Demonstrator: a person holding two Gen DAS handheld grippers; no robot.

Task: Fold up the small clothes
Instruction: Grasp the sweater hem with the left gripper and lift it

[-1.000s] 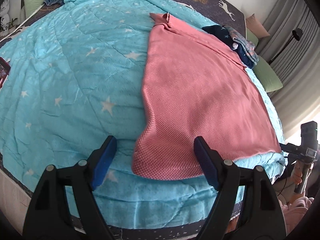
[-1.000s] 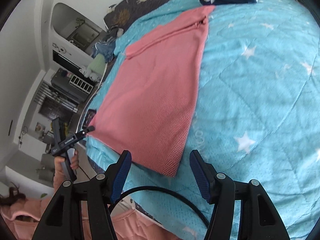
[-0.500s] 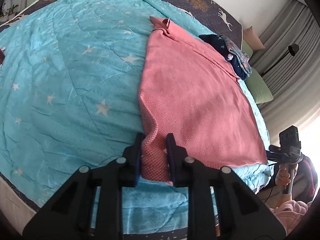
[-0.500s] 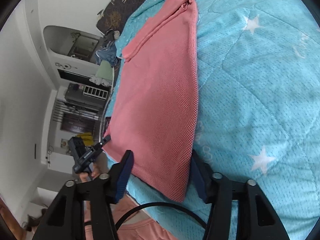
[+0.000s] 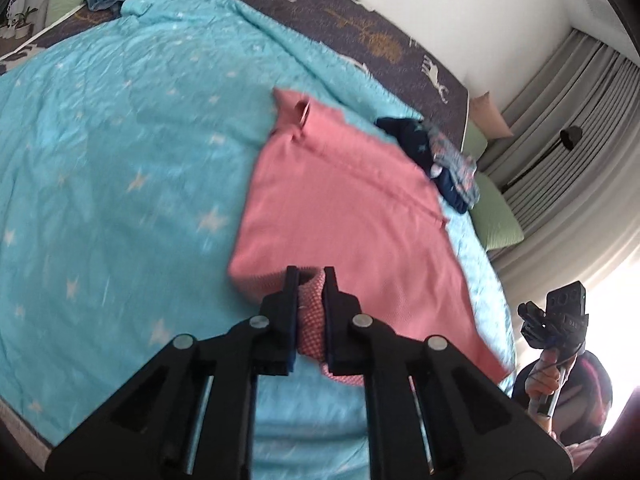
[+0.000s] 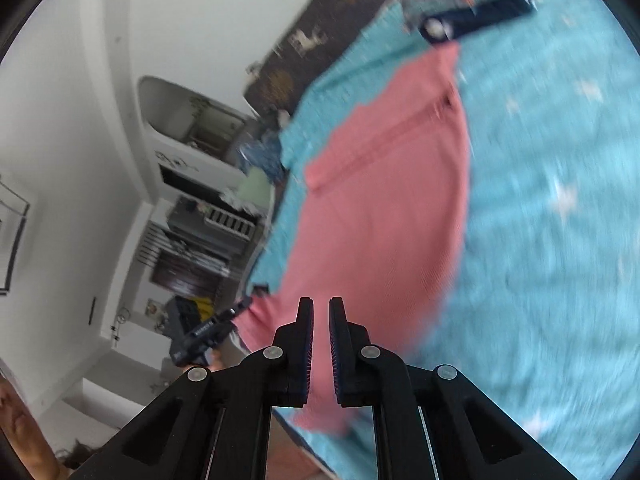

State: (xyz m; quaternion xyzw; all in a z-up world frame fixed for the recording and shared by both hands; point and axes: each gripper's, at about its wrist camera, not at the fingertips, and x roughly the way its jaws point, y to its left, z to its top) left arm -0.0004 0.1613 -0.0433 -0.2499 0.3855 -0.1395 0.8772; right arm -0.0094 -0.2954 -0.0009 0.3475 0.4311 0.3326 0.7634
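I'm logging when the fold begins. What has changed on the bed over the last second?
Both grippers went from wide open to closing on the pink garment's near hem: the left gripper pinches one corner and has lifted it, curling the edge up; the right gripper has cloth between its jaws at the other corner. The far end of the garment, the dark folded clothes and the blue quilt stayed put.
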